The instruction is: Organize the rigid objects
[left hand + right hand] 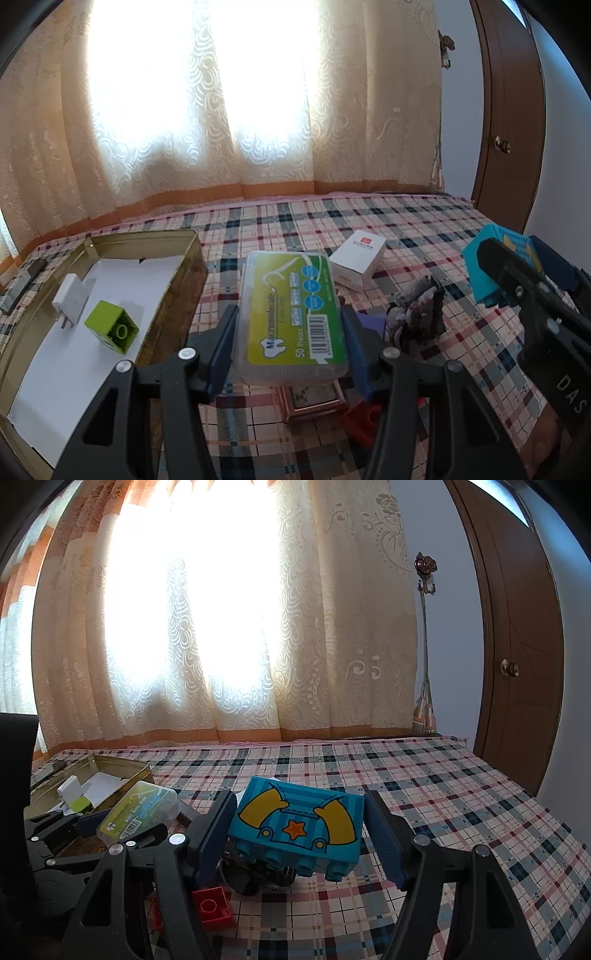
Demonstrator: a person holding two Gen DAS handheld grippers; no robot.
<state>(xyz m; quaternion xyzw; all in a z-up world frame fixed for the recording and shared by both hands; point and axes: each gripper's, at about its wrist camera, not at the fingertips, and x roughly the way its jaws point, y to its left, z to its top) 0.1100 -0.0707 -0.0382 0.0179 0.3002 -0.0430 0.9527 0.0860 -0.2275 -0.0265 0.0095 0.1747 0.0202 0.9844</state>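
Though light and stiff, floss-pick box [291,314]: slippery plastic, left gripper [290,339] fingers pinch its long sides
Blue block [297,821]: rigid, right gripper [301,834] fingers clamp its ends

A clear plastic floss-pick case with a green-yellow label [293,314] reads "50 Pieces" beside a printed barcode; its brand name is too blurred to make out. White letters "DAS" mark the black gripper body [570,391] at the right edge. A small white carton [357,261] carries a red square logo, unreadable.
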